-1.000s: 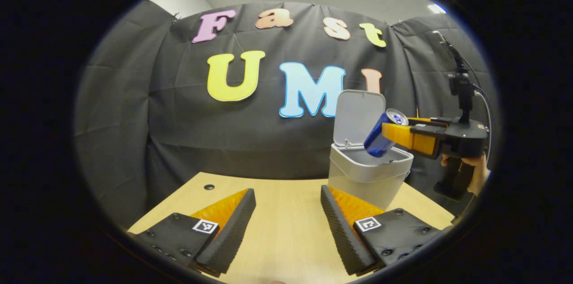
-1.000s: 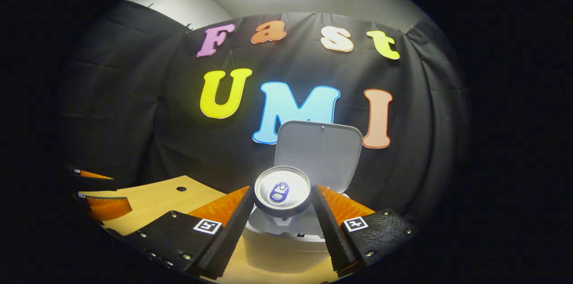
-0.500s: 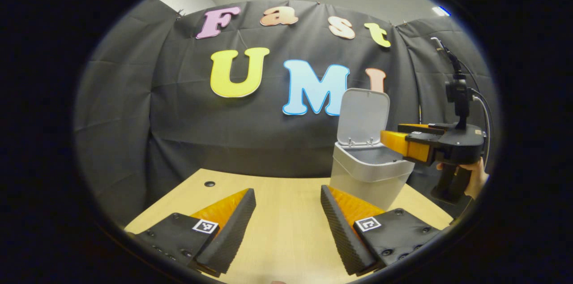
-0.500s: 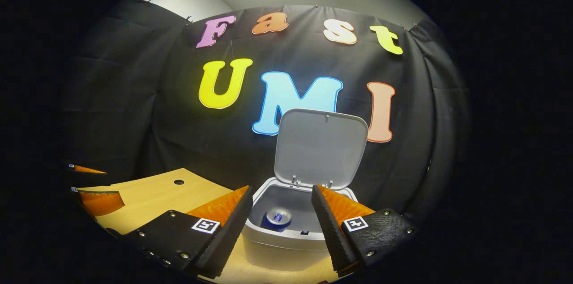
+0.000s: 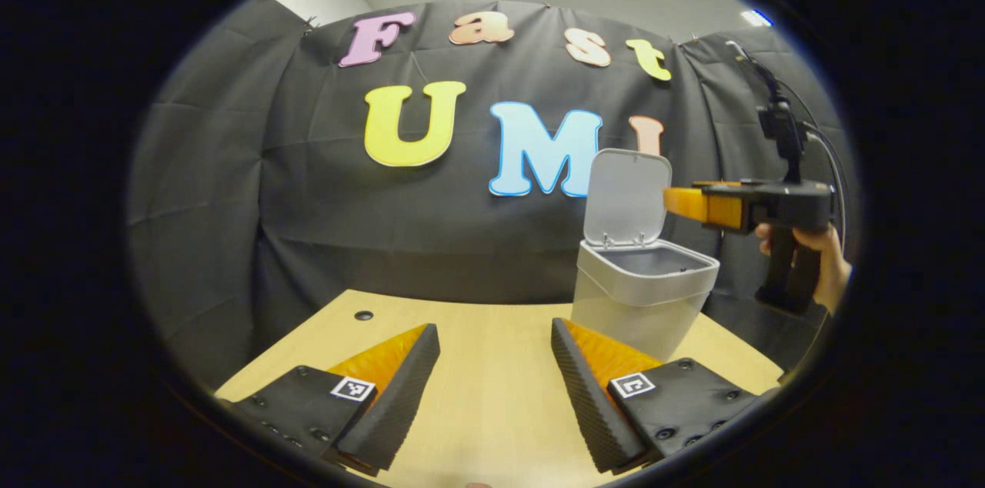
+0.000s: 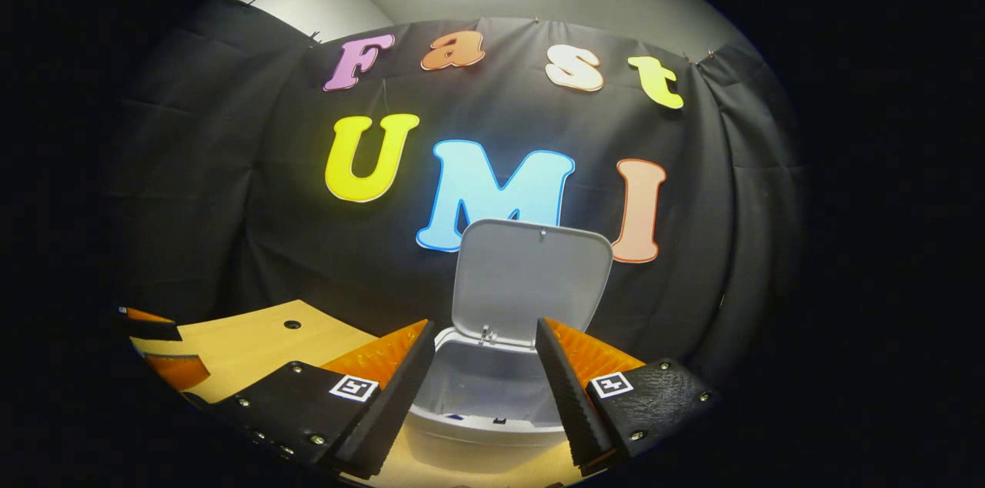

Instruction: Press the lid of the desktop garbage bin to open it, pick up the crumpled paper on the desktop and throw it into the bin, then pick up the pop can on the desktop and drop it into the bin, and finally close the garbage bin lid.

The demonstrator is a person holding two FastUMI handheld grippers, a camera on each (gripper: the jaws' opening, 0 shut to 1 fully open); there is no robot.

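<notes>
Bin (image 5: 645, 295), lid (image 6: 529, 282) raised upright at its far edge: stands on the desk (image 5: 492, 365) just ahead and right of the left gripper (image 5: 496, 376), and directly ahead of and below the right gripper (image 6: 481, 388). Both grippers gape wide, fingers apart, holding nothing. Right gripper, in a hand (image 5: 827, 265), hovers level above the bin's near rim; can and paper cannot be made out inside.
</notes>
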